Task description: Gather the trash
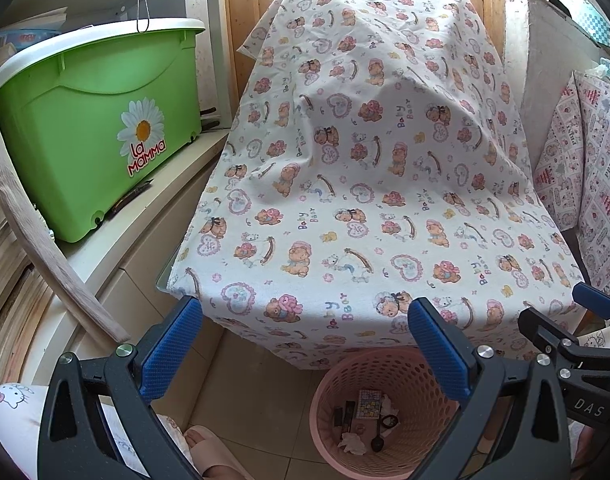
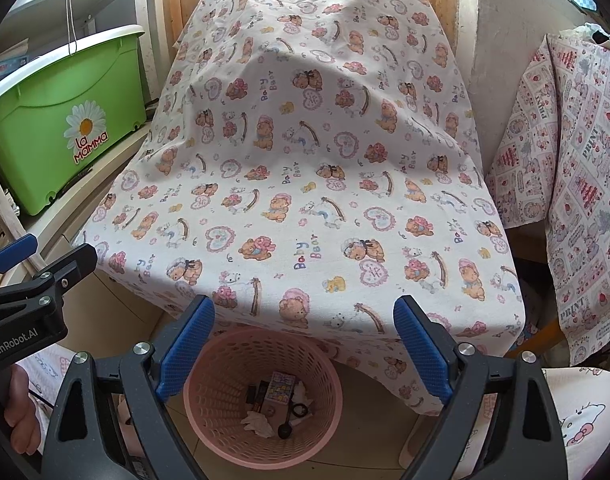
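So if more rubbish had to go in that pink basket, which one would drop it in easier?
Probably the right hand-held gripper: open, with the pink basket centred between its fingers. It sits off-centre for the left.

A lived-in home corner: a desk (image 1: 209, 280) draped in a teddy-bear "Baby Bear" cloth (image 1: 365, 152), a green "La Mamma" storage box (image 1: 85, 120) on a white shelf unit (image 1: 145, 232), a pink wastebasket (image 2: 225, 432) on tiled floor (image 1: 241, 384), and cartoon-cat pyjamas (image 2: 581, 416).
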Demonstrator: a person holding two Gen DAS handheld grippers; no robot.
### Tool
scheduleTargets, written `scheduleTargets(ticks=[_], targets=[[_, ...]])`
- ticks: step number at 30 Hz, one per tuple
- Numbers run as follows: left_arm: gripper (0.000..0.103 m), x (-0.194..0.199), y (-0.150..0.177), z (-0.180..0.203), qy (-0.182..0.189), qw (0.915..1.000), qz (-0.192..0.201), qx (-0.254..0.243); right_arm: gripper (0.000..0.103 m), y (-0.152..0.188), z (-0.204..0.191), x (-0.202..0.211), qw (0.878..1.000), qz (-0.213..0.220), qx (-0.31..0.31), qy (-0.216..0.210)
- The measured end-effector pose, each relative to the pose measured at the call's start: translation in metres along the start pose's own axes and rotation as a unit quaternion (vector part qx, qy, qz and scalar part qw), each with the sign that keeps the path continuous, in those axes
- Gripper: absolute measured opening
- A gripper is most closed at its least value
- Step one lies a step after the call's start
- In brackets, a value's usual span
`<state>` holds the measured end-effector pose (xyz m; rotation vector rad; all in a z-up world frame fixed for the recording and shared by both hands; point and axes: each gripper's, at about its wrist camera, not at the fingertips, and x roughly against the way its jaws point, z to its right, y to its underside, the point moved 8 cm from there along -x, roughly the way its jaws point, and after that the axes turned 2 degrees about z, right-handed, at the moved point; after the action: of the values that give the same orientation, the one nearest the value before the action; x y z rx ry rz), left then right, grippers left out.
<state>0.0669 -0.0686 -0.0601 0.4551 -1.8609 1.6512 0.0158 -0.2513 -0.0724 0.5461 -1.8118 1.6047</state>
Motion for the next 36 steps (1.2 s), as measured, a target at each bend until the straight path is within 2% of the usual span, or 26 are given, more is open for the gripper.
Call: scheduleTargets(ticks=[36], targets=[[0.101, 0.0025, -0.0009, -0.0014, -0.010, 0.9999, 0.009, -0.003, 0.092, 0.0002, 0.0005, 0.0001, 1.000, -0.001, 0.003, -0.002]])
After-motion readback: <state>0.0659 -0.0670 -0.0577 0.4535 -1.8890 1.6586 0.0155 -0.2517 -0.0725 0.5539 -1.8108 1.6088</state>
